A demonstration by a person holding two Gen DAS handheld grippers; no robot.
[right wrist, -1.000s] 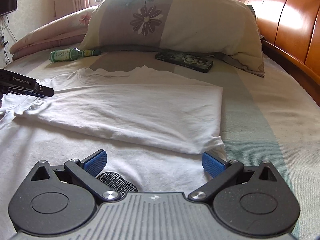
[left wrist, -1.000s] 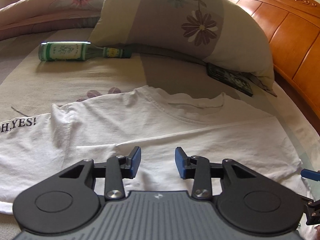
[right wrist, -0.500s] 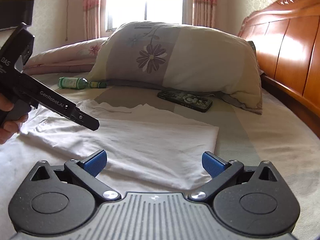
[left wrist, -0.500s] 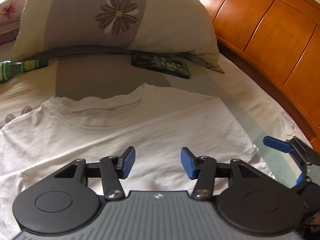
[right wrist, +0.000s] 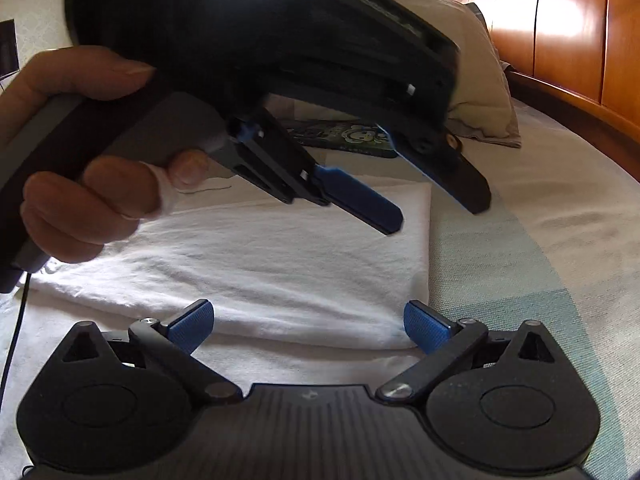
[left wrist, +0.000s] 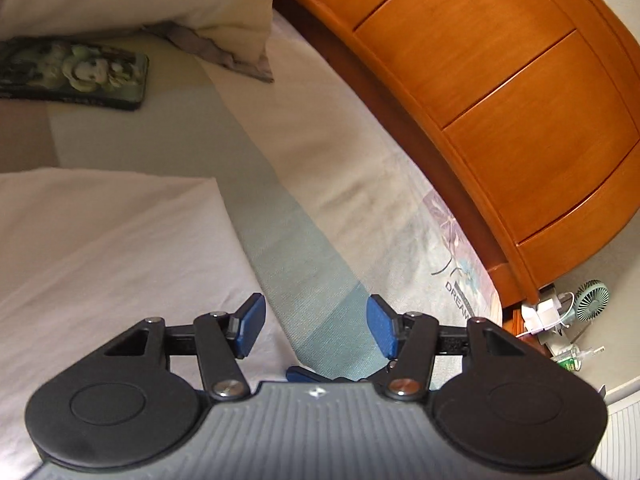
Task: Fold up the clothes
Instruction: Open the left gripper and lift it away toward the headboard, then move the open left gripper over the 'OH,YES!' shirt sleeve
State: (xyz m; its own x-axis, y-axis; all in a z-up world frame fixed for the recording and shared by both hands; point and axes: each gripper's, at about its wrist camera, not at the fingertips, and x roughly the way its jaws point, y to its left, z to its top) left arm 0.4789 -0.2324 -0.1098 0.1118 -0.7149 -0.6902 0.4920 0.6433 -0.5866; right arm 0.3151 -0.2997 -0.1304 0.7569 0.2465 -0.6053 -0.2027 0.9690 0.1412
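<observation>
A white cotton T-shirt [right wrist: 280, 268] lies on the bed [right wrist: 520, 260], one side turned in to a straight folded edge on the right. The right claw [right wrist: 306, 322] sits spread at the near edge of that folded panel, pinching nothing. The left claw [left wrist: 316, 326], also spread and empty, hangs over the shirt's right edge. The cloth looks light, soft and limp, likely to sag and wrinkle; corners and the doubled edge offer the best hold.
</observation>
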